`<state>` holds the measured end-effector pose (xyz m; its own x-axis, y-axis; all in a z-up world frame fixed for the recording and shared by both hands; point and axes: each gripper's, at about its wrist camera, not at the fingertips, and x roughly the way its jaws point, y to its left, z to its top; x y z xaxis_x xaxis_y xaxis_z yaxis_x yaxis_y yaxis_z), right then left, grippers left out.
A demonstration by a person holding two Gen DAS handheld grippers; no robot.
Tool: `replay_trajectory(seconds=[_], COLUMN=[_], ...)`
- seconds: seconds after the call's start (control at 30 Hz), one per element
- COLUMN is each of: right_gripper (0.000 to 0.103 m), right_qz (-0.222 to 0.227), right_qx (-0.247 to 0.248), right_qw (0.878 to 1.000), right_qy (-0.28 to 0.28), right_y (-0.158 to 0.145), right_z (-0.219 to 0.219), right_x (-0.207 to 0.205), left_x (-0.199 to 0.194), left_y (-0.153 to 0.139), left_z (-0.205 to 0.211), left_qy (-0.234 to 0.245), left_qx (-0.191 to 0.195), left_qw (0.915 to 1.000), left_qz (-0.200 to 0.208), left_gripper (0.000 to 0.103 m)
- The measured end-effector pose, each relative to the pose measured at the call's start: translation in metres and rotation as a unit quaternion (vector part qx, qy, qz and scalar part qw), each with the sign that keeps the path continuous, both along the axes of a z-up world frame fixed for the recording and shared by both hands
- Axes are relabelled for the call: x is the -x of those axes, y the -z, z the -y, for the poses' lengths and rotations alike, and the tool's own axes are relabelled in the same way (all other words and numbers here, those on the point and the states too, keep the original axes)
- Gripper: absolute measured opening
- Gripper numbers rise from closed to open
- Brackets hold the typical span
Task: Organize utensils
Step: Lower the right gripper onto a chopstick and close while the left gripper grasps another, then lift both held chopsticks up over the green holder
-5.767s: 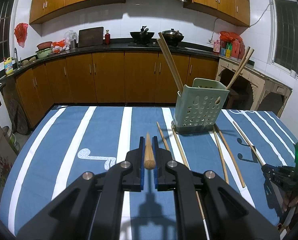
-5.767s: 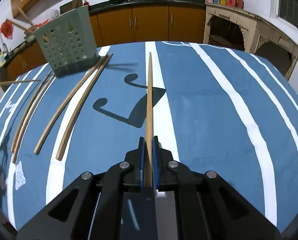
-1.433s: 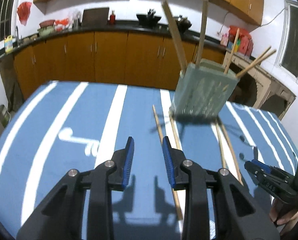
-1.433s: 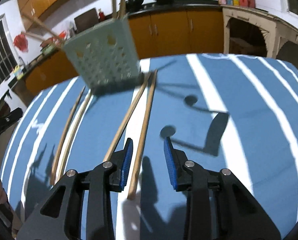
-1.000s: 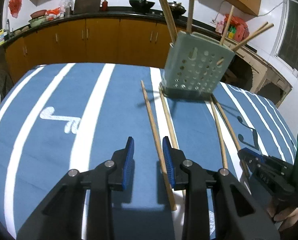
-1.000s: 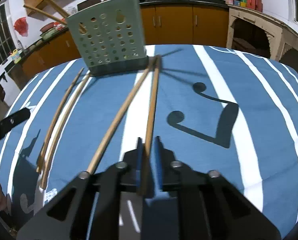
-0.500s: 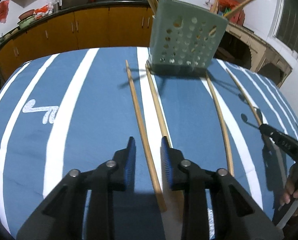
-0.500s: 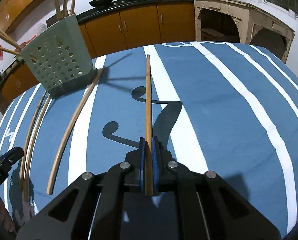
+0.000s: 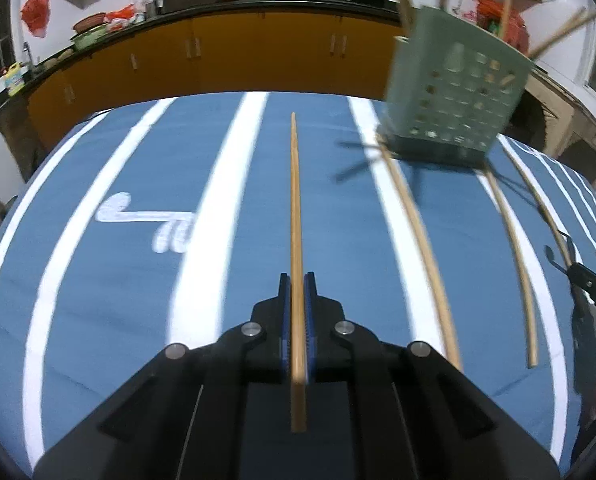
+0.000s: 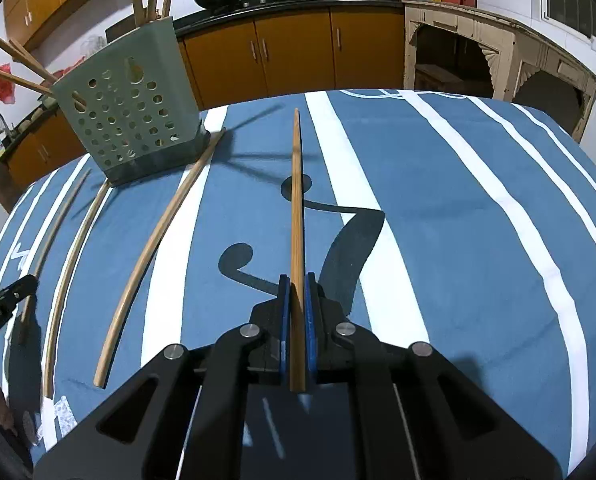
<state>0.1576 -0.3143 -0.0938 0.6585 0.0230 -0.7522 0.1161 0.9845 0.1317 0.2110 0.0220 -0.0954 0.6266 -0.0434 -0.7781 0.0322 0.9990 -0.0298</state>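
Note:
My left gripper (image 9: 296,292) is shut on a wooden chopstick (image 9: 295,208) that points forward over the blue striped cloth. My right gripper (image 10: 296,292) is shut on another chopstick (image 10: 296,200), also pointing forward. The pale green perforated utensil holder (image 9: 454,92) stands at the far right of the left wrist view and at the far left of the right wrist view (image 10: 129,112), with several chopsticks standing in it. Loose chopsticks lie on the cloth beside it (image 9: 418,236), (image 9: 516,252), (image 10: 153,256), (image 10: 67,276).
The table's far edge faces orange kitchen cabinets (image 9: 225,56) and a dark countertop with pots. The right gripper's tip (image 9: 590,284) shows at the right edge of the left wrist view; the left gripper's tip (image 10: 1,308) shows at the left edge of the right wrist view.
My left gripper, open around a chopstick half a second ago, has shut on it and lifted it. My right gripper still holds its chopstick and has turned slightly.

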Motion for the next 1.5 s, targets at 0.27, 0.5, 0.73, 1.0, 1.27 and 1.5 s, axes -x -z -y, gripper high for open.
replay_trajectory(seconds=[0.27, 0.5, 0.73, 1.0, 1.27, 1.5], right_gripper=[0.008, 0.008, 0.008, 0.008, 0.008, 0.008], right_qz=[0.0, 0.0, 0.0, 0.0, 0.036, 0.089], right_qx=[0.003, 0.004, 0.006, 0.001, 0.0, -0.001], right_qw=[1.0, 1.0, 1.0, 1.0, 0.999, 0.996], right_qy=[-0.001, -0.001, -0.001, -0.007, -0.013, -0.011], right_y=[0.0, 0.0, 0.0, 0.001, -0.021, -0.057], right_z=[-0.002, -0.002, -0.003, -0.002, 0.004, 0.01], right_x=[0.001, 0.001, 0.002, 0.003, 0.016, 0.028], left_x=[0.002, 0.002, 0.001, 0.003, 0.01, 0.024], left_y=[0.0, 0.0, 0.0, 0.0, -0.007, -0.042], left_z=[-0.007, -0.005, -0.005, -0.004, -0.006, -0.008], left_qy=[0.019, 0.02, 0.021, 0.022, 0.028, 0.035], left_qx=[0.027, 0.025, 0.022, 0.015, 0.004, 0.002], left_qw=[0.9995, 0.9995, 0.9995, 0.9996, 0.9996, 0.9983], left_qz=[0.002, 0.002, 0.001, 0.001, 0.001, 0.046], left_gripper=[0.011, 0.013, 0.013, 0.012, 0.008, 0.008])
